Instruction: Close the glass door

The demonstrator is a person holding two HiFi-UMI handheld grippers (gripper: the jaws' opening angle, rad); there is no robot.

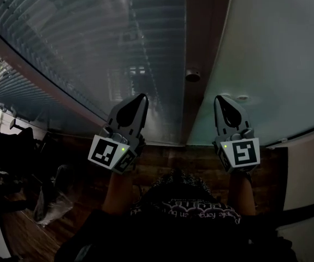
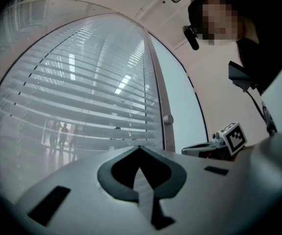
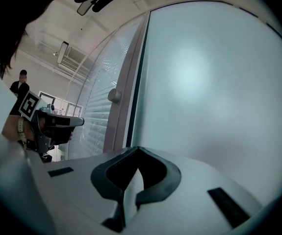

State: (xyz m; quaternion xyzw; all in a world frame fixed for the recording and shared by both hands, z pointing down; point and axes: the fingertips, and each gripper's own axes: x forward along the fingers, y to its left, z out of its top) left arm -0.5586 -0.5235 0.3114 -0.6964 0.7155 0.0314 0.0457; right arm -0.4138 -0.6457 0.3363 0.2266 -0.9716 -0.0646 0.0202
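Left gripper (image 1: 139,100) and right gripper (image 1: 221,101): jaws together, nothing held, both raised near the glass door (image 1: 192,31). Its knob (image 1: 193,76) lies at 12 o'clock between them. Step appears to be approach; next, push the frame home.

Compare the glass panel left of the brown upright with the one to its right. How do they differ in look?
The slatted panel is lined with horizontal slats; the plain panel is smooth and milky, with none. The slatted panel looks darker, the plain panel paler. The left gripper points at the slatted panel, the right gripper at the plain panel. Both panels border the brown upright, which carries a round knob.
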